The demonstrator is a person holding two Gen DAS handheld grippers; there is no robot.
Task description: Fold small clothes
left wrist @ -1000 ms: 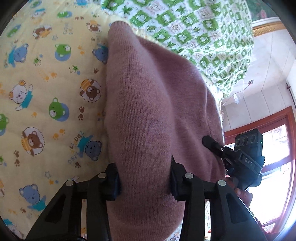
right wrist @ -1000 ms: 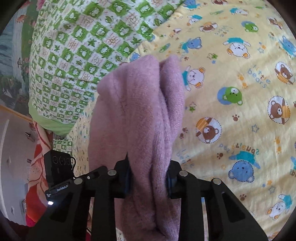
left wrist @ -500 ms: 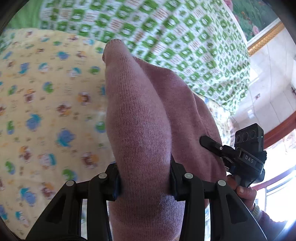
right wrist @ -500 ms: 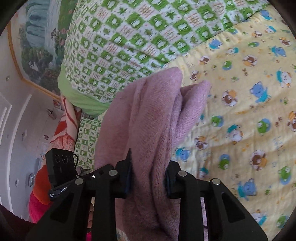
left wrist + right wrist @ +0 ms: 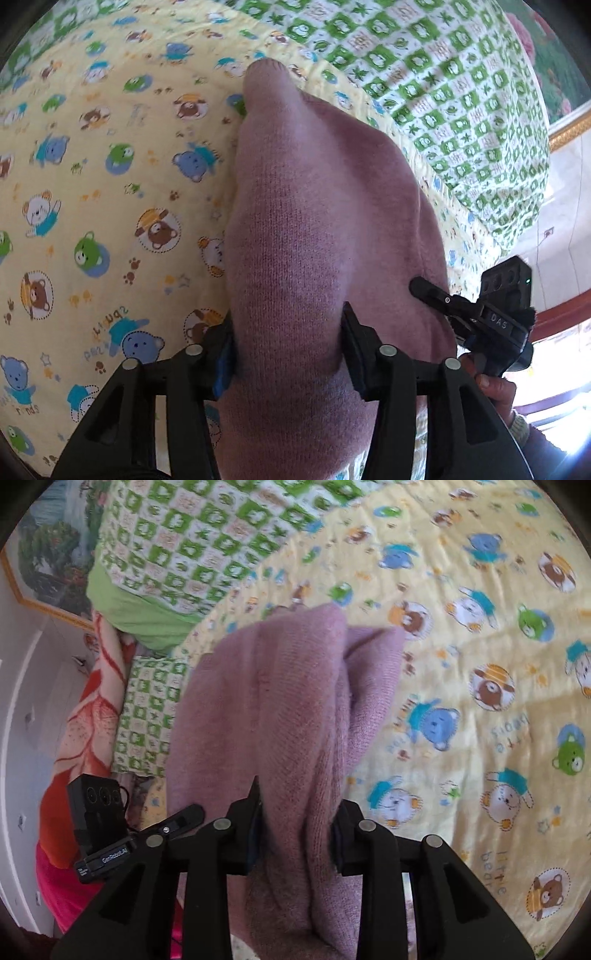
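**Pink knit held at both ends above the bed**

A yellow bear-print sheet (image 5: 110,166) covers the bed, with a green checked quilt (image 5: 461,92) bunched along its far edge. The pink knit (image 5: 314,240) hangs bunched above the sheet. The left gripper (image 5: 288,350) has its jaws closed on one thick fold; the right gripper (image 5: 295,827) pinches another fold.

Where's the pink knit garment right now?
The pink knit garment fills the centre of both wrist views, clamped in the left claw and the right claw, held above the yellow bear-print sheet.
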